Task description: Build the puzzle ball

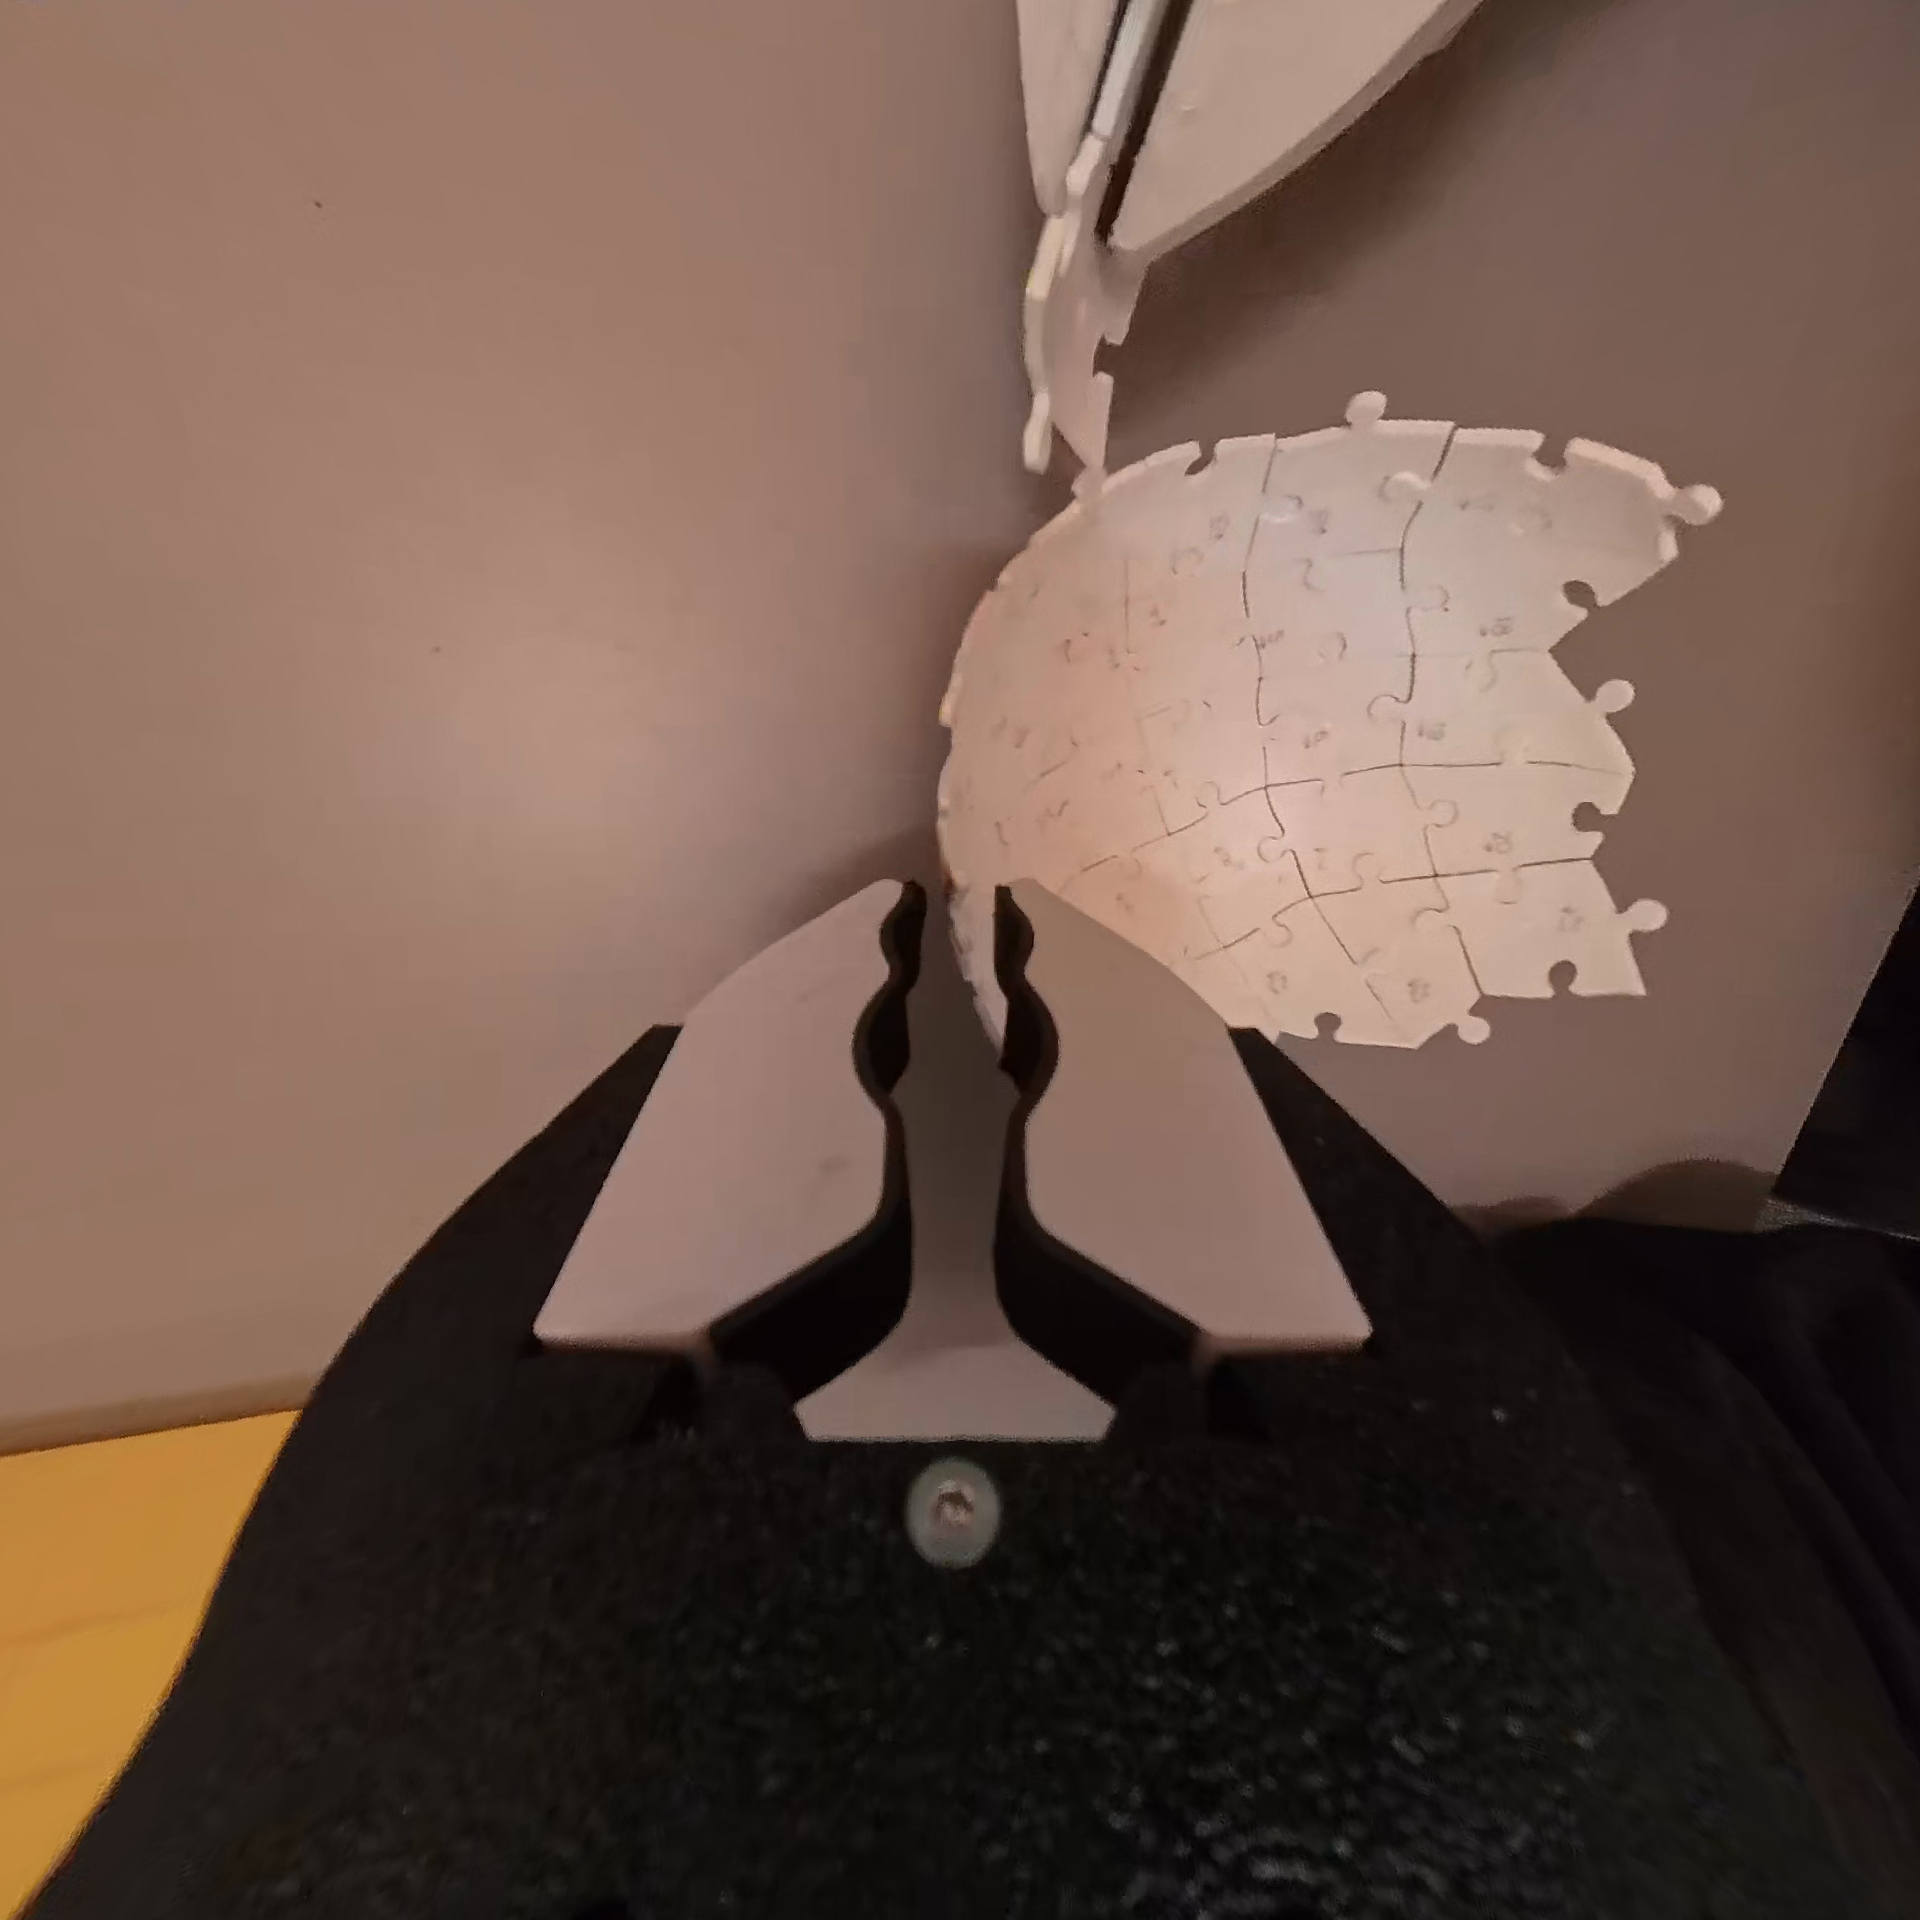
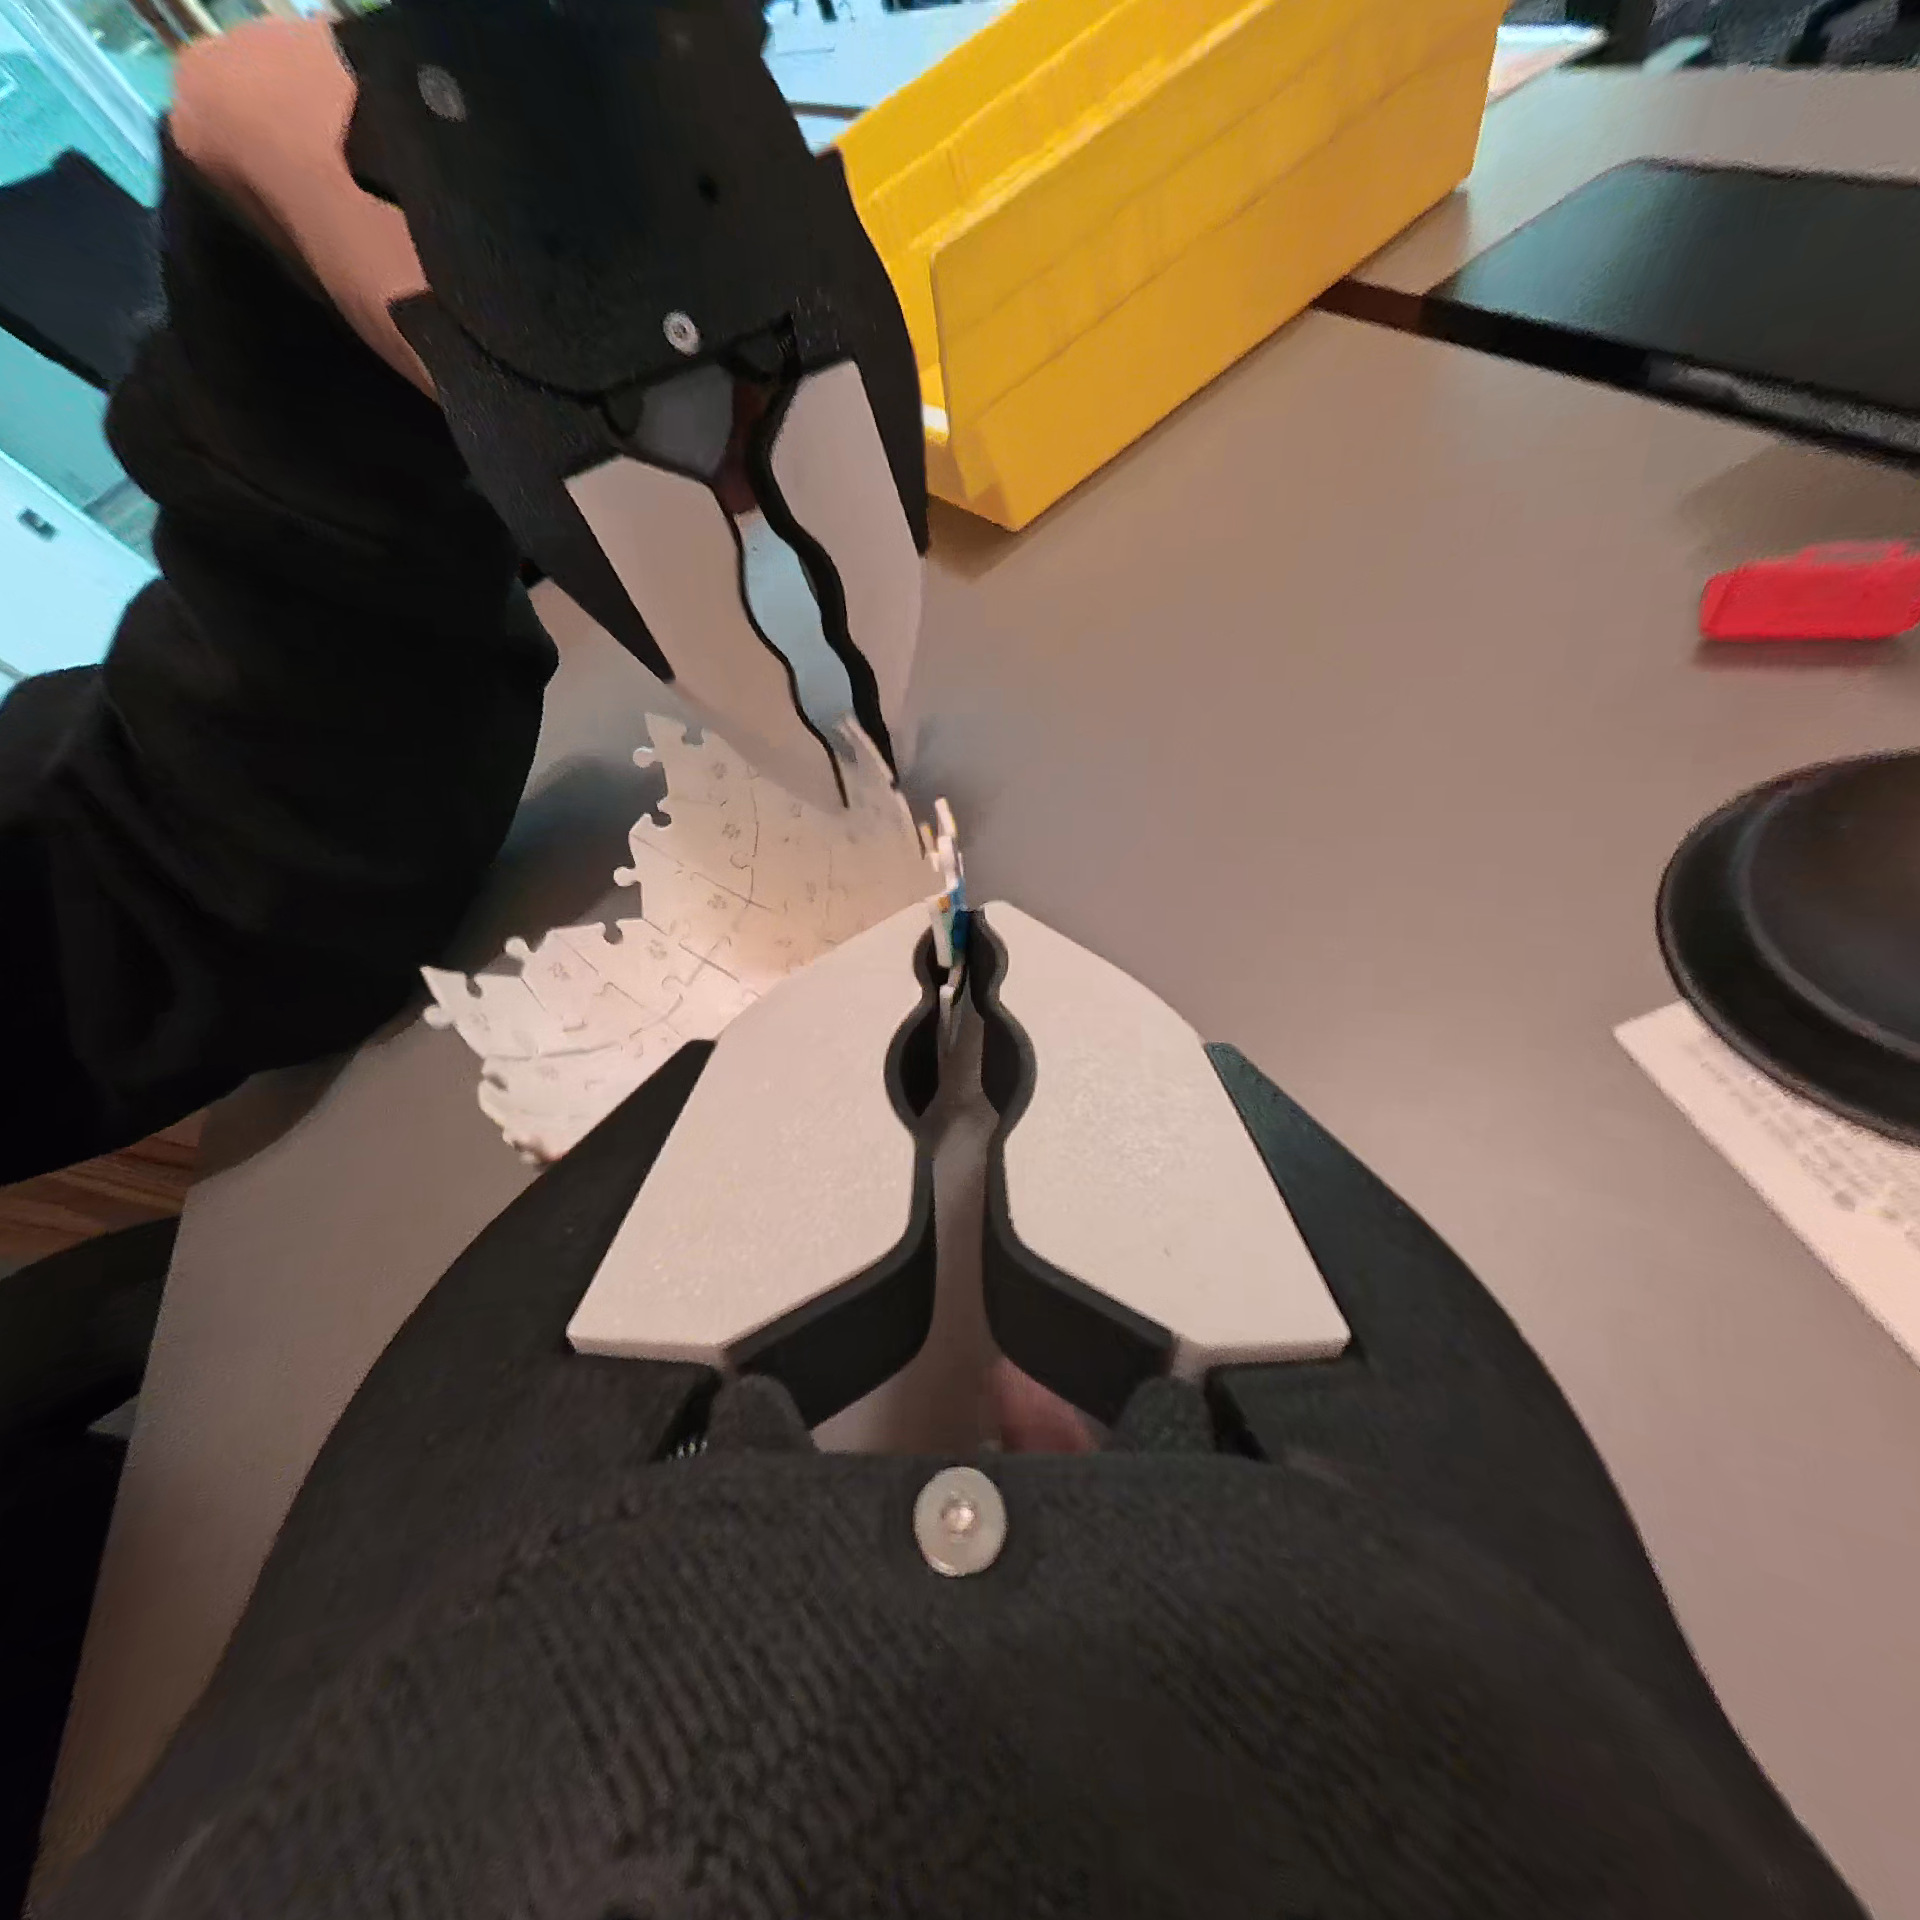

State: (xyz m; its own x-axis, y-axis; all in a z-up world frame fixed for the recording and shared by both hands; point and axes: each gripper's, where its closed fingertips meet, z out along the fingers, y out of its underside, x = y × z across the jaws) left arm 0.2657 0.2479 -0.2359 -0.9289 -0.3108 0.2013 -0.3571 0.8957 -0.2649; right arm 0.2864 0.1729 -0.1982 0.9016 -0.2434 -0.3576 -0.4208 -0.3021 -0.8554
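A partly built white puzzle ball shell [image 1: 1299, 727], a curved bowl of joined pieces with its inside facing me, is held up above the grey table [image 1: 416, 623]. My left gripper [image 1: 956, 894] is shut on the shell's lower left rim. My right gripper [image 1: 1096, 223] comes in from the top, shut on a single white puzzle piece [image 1: 1070, 353] whose lower end is at the shell's upper left rim. In the right wrist view, my right gripper [image 2: 958, 920] pinches that piece [image 2: 948, 862] edge-on next to the shell [image 2: 707, 914], with the left gripper [image 2: 868, 784] above it.
A yellow bin [image 2: 1143, 229] stands at the back of the table [image 2: 1351, 727]. A flat black slab [image 2: 1683, 281] lies at the back right, a red object [image 2: 1808, 603] at the right, and a black round dish [image 2: 1818, 935] on a white printed sheet [image 2: 1787, 1174]. A black sleeve [image 2: 260, 727] fills the left. My hands' fingertips stand some 9 cm from each other. The red object [image 2: 1808, 603] is about 20 cm from both grippers' fingertips.
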